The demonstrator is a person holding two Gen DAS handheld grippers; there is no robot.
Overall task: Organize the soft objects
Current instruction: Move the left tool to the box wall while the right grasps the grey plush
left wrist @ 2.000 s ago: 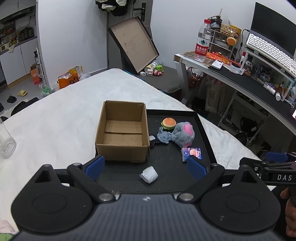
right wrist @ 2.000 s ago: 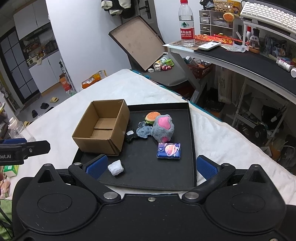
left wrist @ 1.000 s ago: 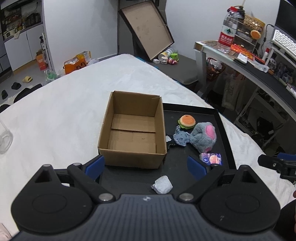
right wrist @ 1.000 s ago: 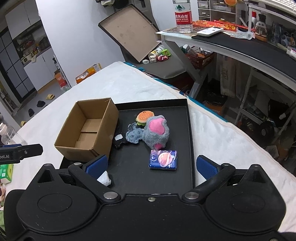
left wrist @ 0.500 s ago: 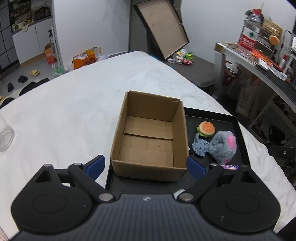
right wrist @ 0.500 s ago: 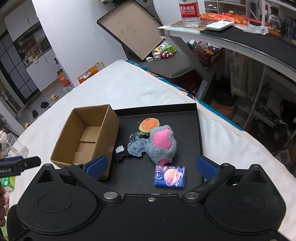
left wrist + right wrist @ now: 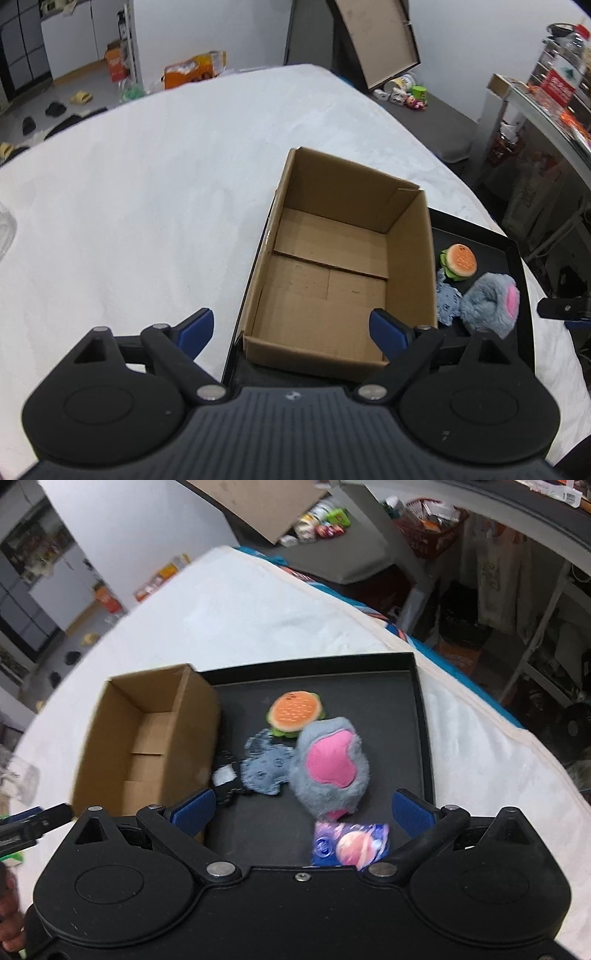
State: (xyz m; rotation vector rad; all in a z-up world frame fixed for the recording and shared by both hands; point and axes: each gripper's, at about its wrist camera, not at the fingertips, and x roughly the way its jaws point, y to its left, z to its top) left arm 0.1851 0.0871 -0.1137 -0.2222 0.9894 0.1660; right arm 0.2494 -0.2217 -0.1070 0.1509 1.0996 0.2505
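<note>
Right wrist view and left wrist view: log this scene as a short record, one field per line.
surface: white cloth-covered table
tray: black tray on the table
box: open cardboard box, empty, at the tray's left end
toys beside box: burger plush, grey and pink plush, blue-grey knitted piece
packet: purple packet near the tray's front edge
left tool: open, holding nothing, over the box's near end
right tool: open, holding nothing, fingers either side of the grey and pink plush
image quality: right wrist view is motion-blurred
</note>
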